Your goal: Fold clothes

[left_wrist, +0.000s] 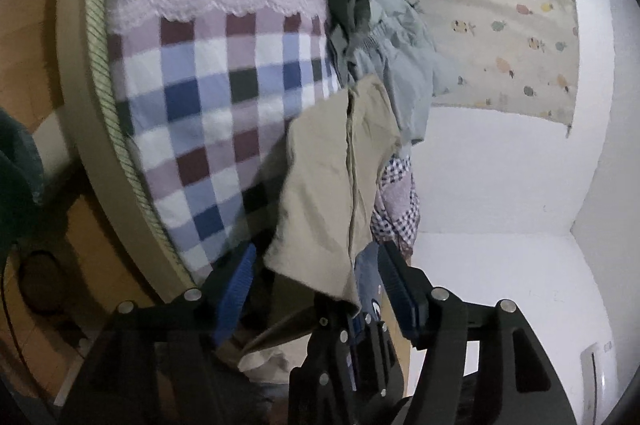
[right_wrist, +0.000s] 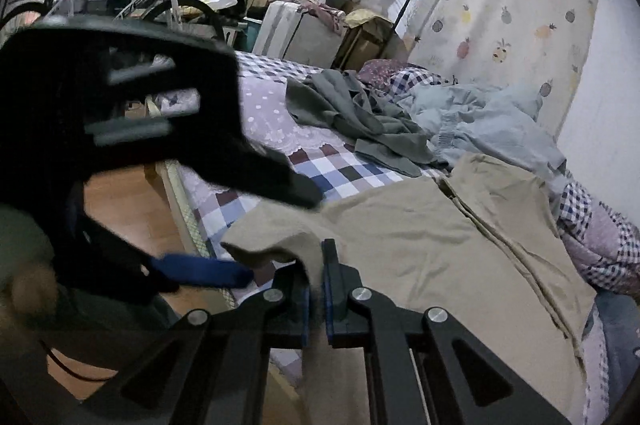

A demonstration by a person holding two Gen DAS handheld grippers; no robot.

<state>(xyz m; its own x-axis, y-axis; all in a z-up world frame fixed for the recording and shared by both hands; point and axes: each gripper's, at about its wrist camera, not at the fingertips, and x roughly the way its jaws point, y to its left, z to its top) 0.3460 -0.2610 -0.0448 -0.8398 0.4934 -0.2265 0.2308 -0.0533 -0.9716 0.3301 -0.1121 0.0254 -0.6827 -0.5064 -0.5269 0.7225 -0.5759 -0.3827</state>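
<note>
Beige trousers (right_wrist: 420, 257) lie spread at the bed's (right_wrist: 328, 173) near edge; the right tongs (right_wrist: 316, 265) pinch their hem, while the left tongs (left_wrist: 316, 265) stand open astride another corner, not clamped.

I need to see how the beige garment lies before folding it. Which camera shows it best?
The right wrist view: the beige garment spreads wide across the checked bedspread, its zip line visible, an edge pinched in the right tongs. The left wrist view shows only a narrow hanging strip between the open left tongs.
</note>
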